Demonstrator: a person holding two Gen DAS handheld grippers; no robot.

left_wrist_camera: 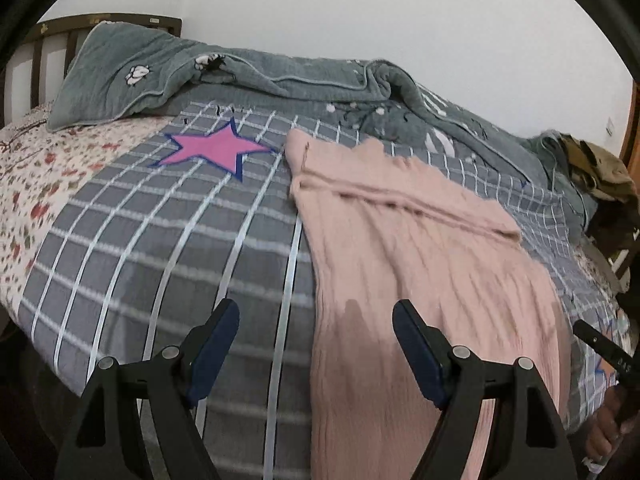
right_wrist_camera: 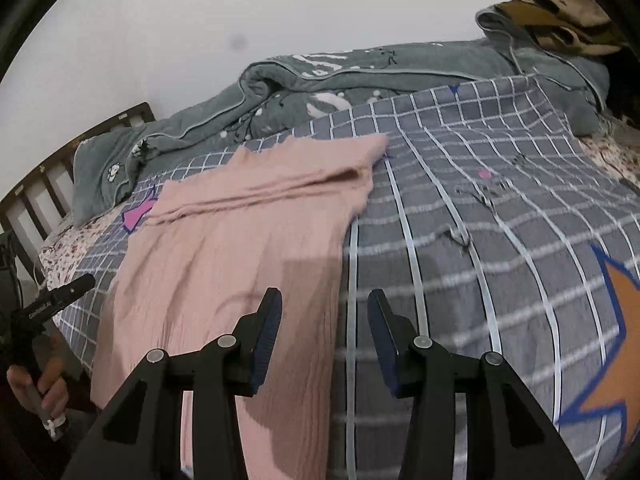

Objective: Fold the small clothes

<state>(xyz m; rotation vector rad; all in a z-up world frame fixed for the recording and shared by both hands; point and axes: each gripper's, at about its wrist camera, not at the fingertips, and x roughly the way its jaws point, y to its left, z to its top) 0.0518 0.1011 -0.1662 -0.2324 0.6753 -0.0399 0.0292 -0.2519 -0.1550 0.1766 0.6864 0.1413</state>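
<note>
- Pink ribbed knit garment [left_wrist_camera: 408, 264] lies flat on a bed, on a grey checked bedsheet [left_wrist_camera: 168, 248] printed with a pink star [left_wrist_camera: 212, 148] and, in the right wrist view, an orange star [right_wrist_camera: 616, 320].
- Its far end is already turned back on itself in a neat band; the near end hangs toward the bed's front edge.
- Beyond it lie a crumpled grey-green quilt [left_wrist_camera: 248, 72], a wooden headboard [left_wrist_camera: 48, 48] and a brown bundle of clothing [right_wrist_camera: 560, 16].
- Left gripper [left_wrist_camera: 316, 324] hovers released and empty, jaws wide, astride the garment's left edge.
- Right gripper [right_wrist_camera: 325, 312] is also released and empty, jaws about half parted, astride the right edge.
- Each wrist view shows the person's other hand [right_wrist_camera: 36, 392] on its gripper handle.
- Judgement: the step is reaching for the near corners. To do it well, pinch both edges level with each other, take only the knit and not the sheet, then lift evenly so the fold lands square.
</note>
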